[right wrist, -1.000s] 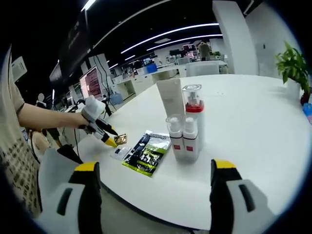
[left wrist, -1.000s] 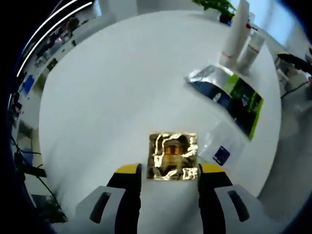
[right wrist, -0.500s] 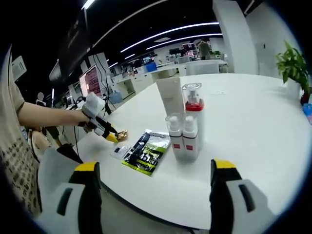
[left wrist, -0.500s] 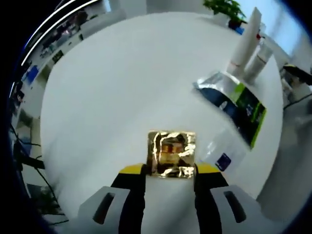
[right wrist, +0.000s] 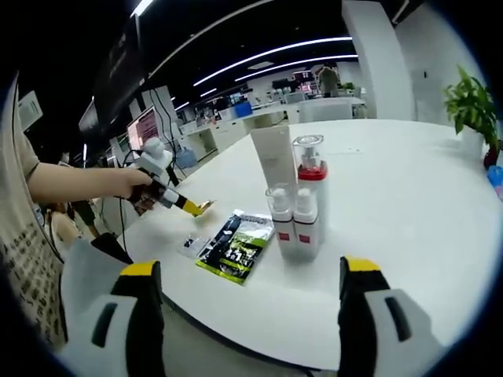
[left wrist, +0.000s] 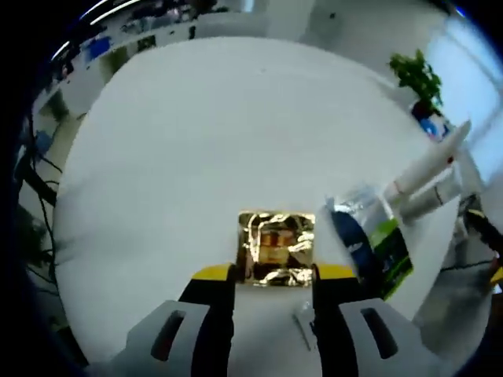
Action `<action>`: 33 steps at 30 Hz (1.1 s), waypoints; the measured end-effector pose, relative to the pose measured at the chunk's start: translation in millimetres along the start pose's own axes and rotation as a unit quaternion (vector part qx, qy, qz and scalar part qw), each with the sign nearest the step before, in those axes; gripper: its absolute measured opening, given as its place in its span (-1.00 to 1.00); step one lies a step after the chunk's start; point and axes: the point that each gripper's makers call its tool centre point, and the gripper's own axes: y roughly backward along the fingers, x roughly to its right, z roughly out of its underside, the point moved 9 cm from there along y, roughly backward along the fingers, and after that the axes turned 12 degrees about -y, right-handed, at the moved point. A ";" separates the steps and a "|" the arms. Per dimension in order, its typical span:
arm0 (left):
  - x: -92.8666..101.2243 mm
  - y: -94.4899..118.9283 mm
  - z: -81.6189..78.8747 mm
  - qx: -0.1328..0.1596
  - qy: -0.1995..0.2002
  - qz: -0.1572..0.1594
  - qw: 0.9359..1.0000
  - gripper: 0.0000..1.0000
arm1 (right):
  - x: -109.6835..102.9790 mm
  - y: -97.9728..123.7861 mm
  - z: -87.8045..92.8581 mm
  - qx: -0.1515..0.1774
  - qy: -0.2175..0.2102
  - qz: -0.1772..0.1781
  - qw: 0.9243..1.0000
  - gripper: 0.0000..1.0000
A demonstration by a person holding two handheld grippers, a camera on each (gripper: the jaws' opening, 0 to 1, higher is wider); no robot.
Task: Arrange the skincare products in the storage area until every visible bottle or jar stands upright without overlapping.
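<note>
One broad white table carries everything. Near its middle a white tube and three pump bottles stand upright, bunched close together (two short ones in front). Just beside them a green and black pouch lies flat, with a small clear sachet next to it. The left gripper is clamped on a gold foil sachet, held above the tabletop. The right gripper hangs off the table's edge, jaws spread wide with nothing between them.
</note>
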 end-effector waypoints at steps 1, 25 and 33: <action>3.4 -1.2 -1.3 0.000 0.004 -0.003 1.000 -0.29 | 0.6 0.1 0.1 0.000 0.000 0.000 1.000 0.87; 49.6 -16.4 10.4 0.017 0.132 -0.115 0.984 -0.27 | 1.8 0.7 -0.1 0.007 -0.004 0.000 1.000 0.87; 54.7 -23.6 12.0 0.019 0.133 -0.127 0.983 -0.26 | 1.9 0.9 -0.4 0.009 -0.005 -0.001 1.000 0.87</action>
